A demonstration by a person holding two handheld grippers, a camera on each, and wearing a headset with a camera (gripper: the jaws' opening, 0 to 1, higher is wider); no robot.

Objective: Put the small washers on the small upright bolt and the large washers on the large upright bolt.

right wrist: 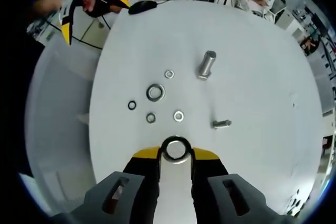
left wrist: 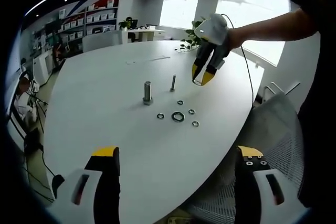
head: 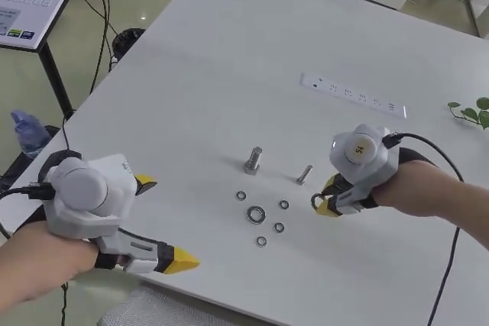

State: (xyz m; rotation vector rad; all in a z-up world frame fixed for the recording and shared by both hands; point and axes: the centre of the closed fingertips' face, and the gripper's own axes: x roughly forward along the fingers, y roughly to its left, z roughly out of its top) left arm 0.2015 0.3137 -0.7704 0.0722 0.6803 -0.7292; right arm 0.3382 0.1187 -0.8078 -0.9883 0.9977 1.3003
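The left tongs [head: 164, 223] hover over the near edge of the white round counter [head: 229, 74], their yellow-tipped jaws spread wide apart with nothing between them; in the left gripper view [left wrist: 177, 156] the gap frames the whole work area. The right tongs [head: 327, 205] are clamped on a large silver steel washer [right wrist: 176, 139], held edge-on at the very tips just above the counter, to the right of the loose parts.

The large upright grey steel bolt [head: 254, 160] stands head-down near the middle of the counter, with the small upright steel bolt [head: 304, 175] just to its right. In front of them lies a second large washer [head: 256, 214], flat on the counter, with four small steel washers [head: 279, 227] scattered closely around it. None of these touches either bolt, and both bolts are bare.

A white power strip [head: 353, 95] lies further back on the counter, well apart from the bolts.
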